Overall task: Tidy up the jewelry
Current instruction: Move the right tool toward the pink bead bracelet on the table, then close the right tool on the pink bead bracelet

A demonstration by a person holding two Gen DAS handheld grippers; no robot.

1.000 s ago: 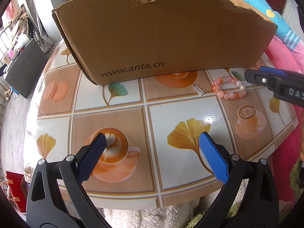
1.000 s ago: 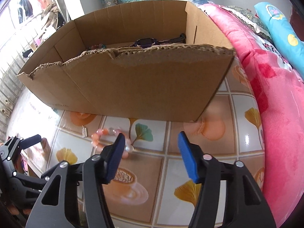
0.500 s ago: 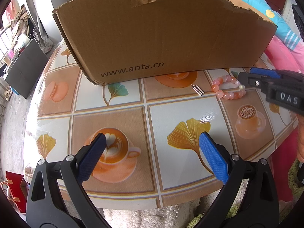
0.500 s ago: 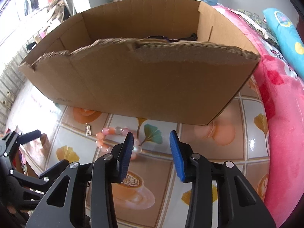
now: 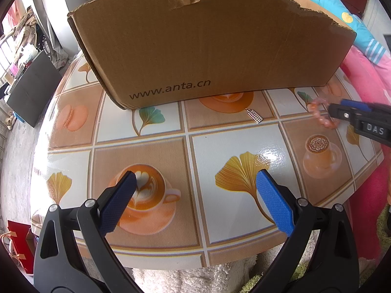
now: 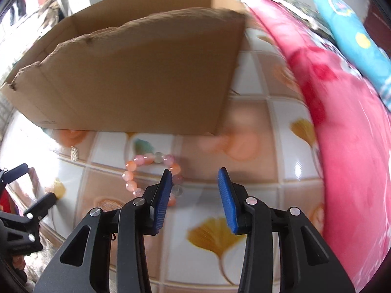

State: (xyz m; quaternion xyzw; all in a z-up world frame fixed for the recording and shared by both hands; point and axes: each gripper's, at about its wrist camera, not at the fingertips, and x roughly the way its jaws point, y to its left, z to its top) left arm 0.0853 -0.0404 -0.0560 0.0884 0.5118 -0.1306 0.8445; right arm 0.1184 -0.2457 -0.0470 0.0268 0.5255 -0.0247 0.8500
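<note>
The left claw stands wide apart with nothing between its ribbed blue rubber pads, hanging over the glossy tiled tablecloth printed with coffee cups and ginkgo leaves. Ahead of it sits a big cardboard box with a ragged, torn top edge. A small flat silver charm lies just before the box, ahead and slightly right. The right claw is partly open; the round pink and peach bead bracelet lies on the cloth ahead and to its left, the left pad overlapping the loop's near side.
</note>
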